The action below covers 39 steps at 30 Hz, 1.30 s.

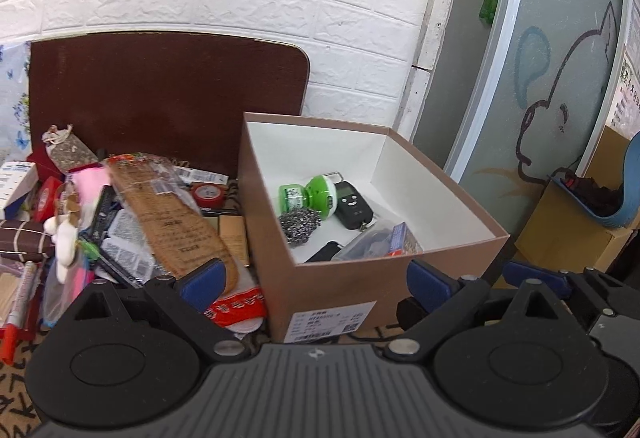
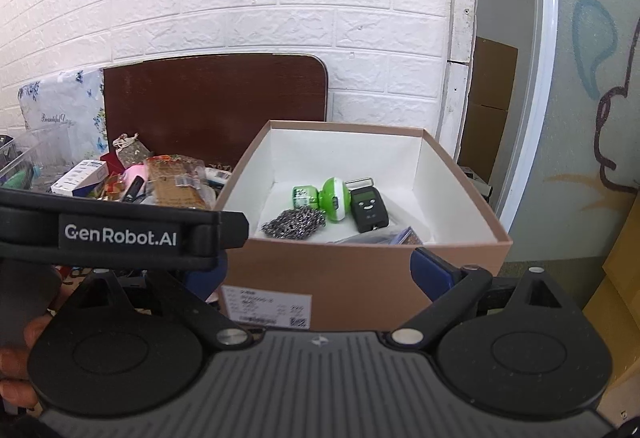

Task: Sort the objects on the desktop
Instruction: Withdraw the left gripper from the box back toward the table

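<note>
Currently | left hand-held gripper [image 1: 316, 280] spread wide, nothing held, as is right hand-held gripper [image 2: 320, 270] | clutter pile [image 1: 132, 214] lies left of frame, nearer left | box [image 1: 360, 278] centre | long packet [image 1: 180, 214] runs diagonally toward lower right.

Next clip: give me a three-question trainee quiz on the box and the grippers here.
1. True or false: the left gripper holds an item.
2. Which lies in the box: A) red tape roll, B) steel scourer, C) red pen?
3. On which side of the box is the unsorted pile, seen from the left wrist camera?

Key: 1 false, its fingers are apart and empty; 2 B; 3 left.
</note>
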{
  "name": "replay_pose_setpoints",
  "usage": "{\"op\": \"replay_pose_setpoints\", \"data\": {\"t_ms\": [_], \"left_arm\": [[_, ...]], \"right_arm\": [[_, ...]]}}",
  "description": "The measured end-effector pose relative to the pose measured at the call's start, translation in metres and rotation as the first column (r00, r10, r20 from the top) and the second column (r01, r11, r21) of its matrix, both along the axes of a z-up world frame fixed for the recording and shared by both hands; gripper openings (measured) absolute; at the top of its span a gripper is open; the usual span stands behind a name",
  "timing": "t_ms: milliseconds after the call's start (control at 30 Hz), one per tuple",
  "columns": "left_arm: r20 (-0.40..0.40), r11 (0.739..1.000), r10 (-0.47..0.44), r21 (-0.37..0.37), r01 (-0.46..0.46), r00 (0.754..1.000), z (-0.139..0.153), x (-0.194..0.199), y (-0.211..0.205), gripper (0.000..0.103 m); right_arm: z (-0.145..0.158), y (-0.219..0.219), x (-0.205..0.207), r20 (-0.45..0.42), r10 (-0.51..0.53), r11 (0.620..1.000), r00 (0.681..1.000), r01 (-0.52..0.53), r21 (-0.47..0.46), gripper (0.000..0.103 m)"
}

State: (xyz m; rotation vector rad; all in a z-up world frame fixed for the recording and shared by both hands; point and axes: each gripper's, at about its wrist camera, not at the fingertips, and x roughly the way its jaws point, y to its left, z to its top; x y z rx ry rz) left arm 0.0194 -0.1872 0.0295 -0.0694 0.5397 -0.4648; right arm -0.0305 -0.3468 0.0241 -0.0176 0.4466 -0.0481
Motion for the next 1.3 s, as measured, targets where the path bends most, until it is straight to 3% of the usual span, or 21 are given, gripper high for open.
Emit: {"op": "replay_pose_setpoints", "data": {"t_ms": [600, 1033, 1300], "left_arm": [[0.056, 0.995, 0.065, 0.075, -0.069, 0.996, -0.005, -0.040, 0.050, 0.099], [-0.010, 0.976, 0.202, 0.088, -0.200, 0.979, -0.027, -0.029, 0.110, 0.099], [-0.079, 0.945, 0.325, 0.065, -0.320, 0.942, -0.045, -0.012, 0.164, 0.099]], "right_arm": [[-0.012, 0.069, -0.027, -0.001, 0.098, 0.995, 0.995, -0.098, -0.023, 0.096], [-0.028, 0.136, 0.001, -0.054, 0.252, 0.965, 0.966, -0.255, -0.060, 0.096], [-0.041, 0.175, 0.023, -0.087, 0.342, 0.933, 0.936, -0.350, -0.088, 0.096]]}}
